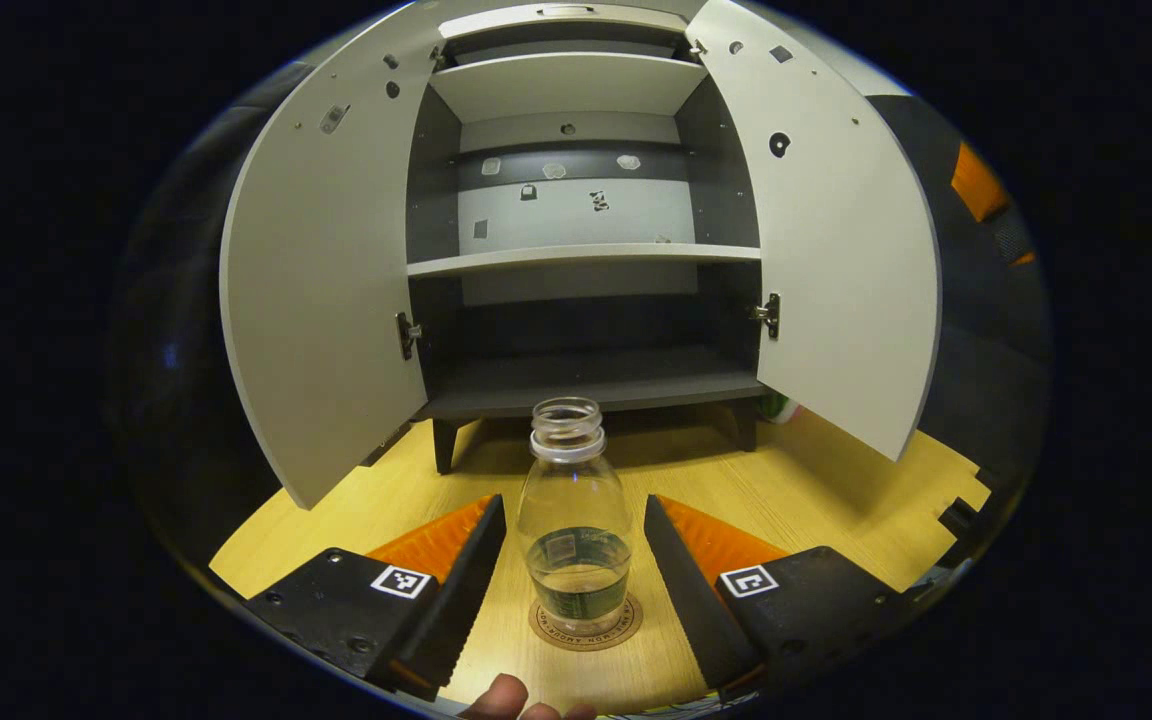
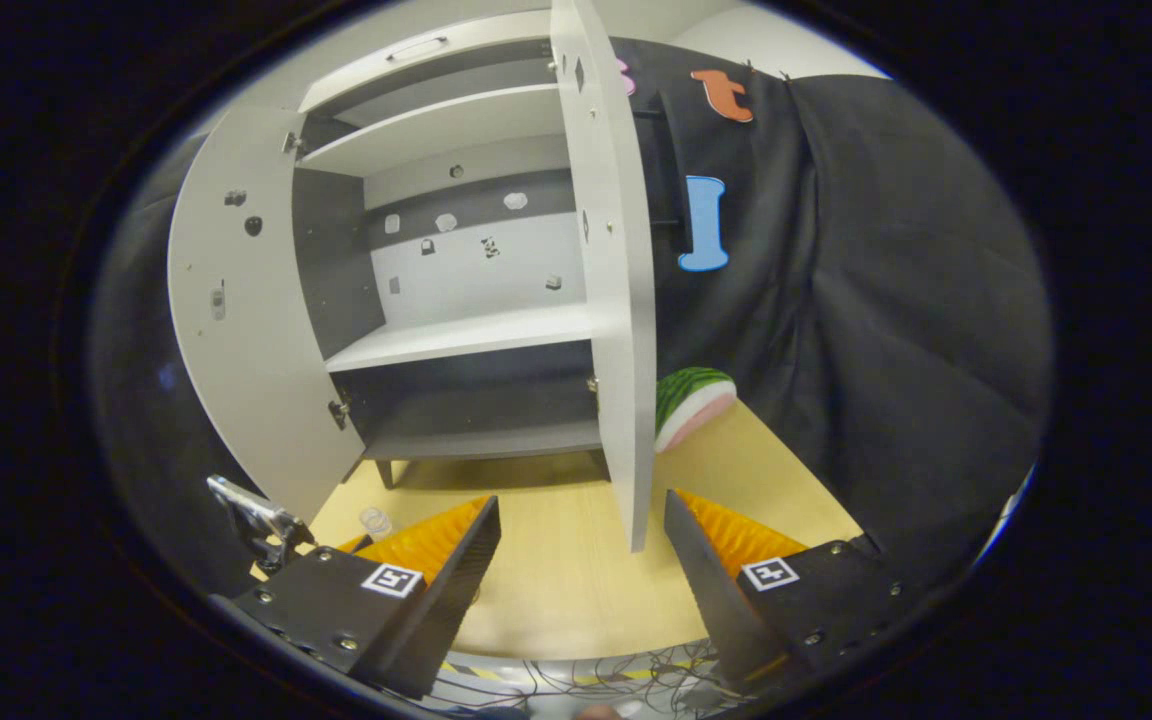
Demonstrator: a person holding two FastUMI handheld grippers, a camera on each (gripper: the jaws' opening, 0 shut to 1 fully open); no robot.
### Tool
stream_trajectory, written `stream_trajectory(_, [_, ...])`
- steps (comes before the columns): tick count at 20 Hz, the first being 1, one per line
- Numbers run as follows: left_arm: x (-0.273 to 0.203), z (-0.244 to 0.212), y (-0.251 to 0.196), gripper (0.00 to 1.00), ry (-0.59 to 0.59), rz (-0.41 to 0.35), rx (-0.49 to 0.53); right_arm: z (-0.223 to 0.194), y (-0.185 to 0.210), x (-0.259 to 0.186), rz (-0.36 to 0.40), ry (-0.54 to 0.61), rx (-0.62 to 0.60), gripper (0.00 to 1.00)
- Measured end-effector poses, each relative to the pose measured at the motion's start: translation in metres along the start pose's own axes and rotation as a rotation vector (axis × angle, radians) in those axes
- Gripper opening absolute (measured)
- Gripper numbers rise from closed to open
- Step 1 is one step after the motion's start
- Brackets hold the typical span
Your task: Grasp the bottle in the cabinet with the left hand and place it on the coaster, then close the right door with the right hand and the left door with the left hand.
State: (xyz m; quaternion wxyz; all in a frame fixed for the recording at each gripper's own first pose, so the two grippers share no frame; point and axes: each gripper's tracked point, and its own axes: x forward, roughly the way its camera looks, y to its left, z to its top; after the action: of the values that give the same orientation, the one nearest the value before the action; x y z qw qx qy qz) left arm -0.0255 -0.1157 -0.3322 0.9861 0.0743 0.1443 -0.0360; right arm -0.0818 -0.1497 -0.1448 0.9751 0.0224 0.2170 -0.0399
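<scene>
A clear plastic bottle (image 1: 576,520) without a cap, a little liquid in it, stands upright on a round brown coaster (image 1: 586,632) on the wooden table. My left gripper (image 1: 574,505) is open, its fingers on either side of the bottle with a small gap each side. Behind it the grey cabinet (image 1: 576,258) has its left door (image 1: 326,300) and right door (image 1: 846,280) swung wide. My right gripper (image 2: 581,503) is open and holds nothing. The right door (image 2: 621,300) shows edge-on just ahead of it, and the bottle's mouth (image 2: 374,520) peeks out at lower left.
A watermelon-slice toy (image 2: 691,400) lies on the table behind the right door. The cabinet shelves (image 2: 456,335) are bare. Black cloth (image 2: 866,300) hangs to the right. Cables (image 2: 576,675) run along the table's near edge. A fingertip (image 1: 508,698) shows at the bottom of the left gripper view.
</scene>
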Motion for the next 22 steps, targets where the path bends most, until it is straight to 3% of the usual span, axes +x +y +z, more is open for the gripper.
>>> stream_trajectory(5, [-0.012, 0.032, -0.001, 0.90, -0.046, 0.002, 0.018, 0.030, -0.015, -0.001, -0.007, -0.073, 0.012, 1.00])
stream_trajectory(11, [-0.032, 0.113, 0.006, 0.90, -0.145, 0.005, 0.013, 0.108, -0.057, -0.006, -0.039, -0.221, 0.015, 1.00])
stream_trajectory(12, [-0.035, 0.126, 0.009, 0.90, -0.158, 0.009, 0.010, 0.120, -0.063, -0.005, -0.042, -0.242, 0.016, 0.96])
stream_trajectory(18, [-0.052, 0.176, 0.031, 0.90, -0.205, 0.044, -0.024, 0.162, -0.084, 0.016, -0.008, -0.291, 0.010, 1.00])
stream_trajectory(19, [-0.055, 0.180, 0.036, 0.90, -0.212, 0.050, -0.033, 0.166, -0.083, 0.023, 0.003, -0.292, 0.013, 0.96])
stream_trajectory(22, [-0.060, 0.181, 0.052, 0.90, -0.202, 0.072, -0.036, 0.173, -0.081, 0.035, 0.029, -0.292, 0.010, 1.00])
